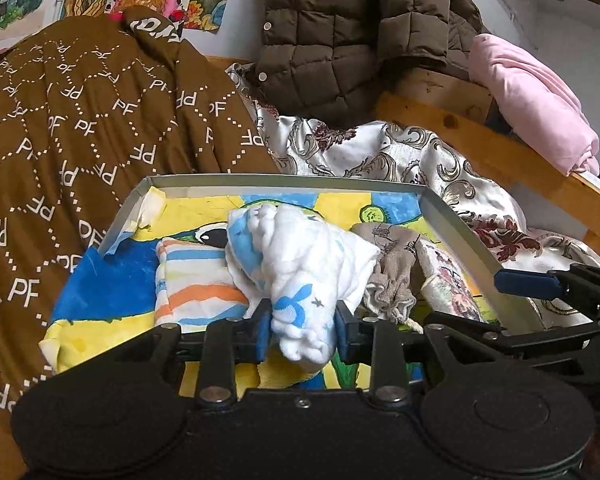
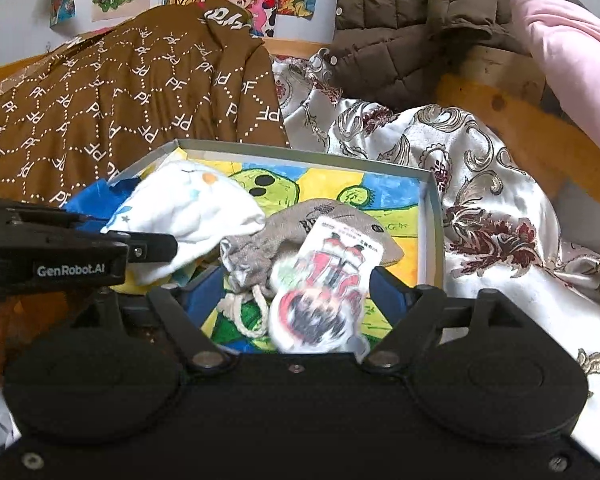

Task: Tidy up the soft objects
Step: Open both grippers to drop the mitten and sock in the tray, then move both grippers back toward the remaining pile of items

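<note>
A shallow grey tray (image 1: 284, 180) lined with a bright painted sheet lies on the bed. In it are a striped cloth (image 1: 196, 280), a beige drawstring pouch (image 1: 392, 272) and a small printed cushion (image 1: 448, 280). My left gripper (image 1: 302, 330) has its blue pads against both sides of a crumpled white cloth with blue marks (image 1: 300, 256), whose bulk rests in the tray. In the right wrist view my right gripper (image 2: 296, 292) stands wide open around the printed cushion (image 2: 324, 292), with a gap at each side. The pouch (image 2: 300, 224) lies just behind it, and the white cloth (image 2: 196, 208) is to the left.
A brown quilt printed with letters (image 1: 80, 140) is heaped left of the tray. A brown puffer jacket (image 1: 340, 32) and a pink blanket (image 1: 532, 96) hang over the wooden bed rail (image 1: 460, 136) behind. Floral satin sheet (image 1: 380, 152) covers the bed on the right.
</note>
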Demonstrator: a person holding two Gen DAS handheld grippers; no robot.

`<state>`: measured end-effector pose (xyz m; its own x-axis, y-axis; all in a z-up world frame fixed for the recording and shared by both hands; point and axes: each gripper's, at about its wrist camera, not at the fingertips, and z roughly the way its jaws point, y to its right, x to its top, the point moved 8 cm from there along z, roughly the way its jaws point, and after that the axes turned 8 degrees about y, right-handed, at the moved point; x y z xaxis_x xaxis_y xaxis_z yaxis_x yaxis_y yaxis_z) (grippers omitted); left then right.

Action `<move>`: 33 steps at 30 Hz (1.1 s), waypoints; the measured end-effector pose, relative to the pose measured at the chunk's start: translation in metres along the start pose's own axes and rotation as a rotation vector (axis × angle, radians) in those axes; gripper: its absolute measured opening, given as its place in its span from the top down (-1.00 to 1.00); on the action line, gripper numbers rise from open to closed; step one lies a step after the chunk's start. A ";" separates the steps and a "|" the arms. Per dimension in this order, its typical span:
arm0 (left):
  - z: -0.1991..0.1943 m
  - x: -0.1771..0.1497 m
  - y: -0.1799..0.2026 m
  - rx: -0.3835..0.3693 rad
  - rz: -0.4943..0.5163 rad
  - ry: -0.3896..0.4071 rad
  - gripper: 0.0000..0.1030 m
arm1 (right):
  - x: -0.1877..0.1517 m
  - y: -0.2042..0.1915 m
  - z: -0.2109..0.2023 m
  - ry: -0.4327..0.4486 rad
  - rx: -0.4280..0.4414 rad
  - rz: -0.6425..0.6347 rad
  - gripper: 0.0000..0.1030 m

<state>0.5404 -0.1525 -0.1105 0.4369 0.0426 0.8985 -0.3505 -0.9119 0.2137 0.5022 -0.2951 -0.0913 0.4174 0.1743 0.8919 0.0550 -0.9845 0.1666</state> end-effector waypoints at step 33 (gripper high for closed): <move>-0.219 0.020 -0.012 -0.003 0.080 0.290 -0.98 | 0.048 -0.025 -0.221 0.267 -0.067 0.133 -0.99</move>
<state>0.3719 -0.0511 -0.0111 0.1536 0.0861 0.9844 -0.3768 -0.9158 0.1389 0.3204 -0.2576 0.0399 0.1628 0.0521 0.9853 -0.0475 -0.9970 0.0605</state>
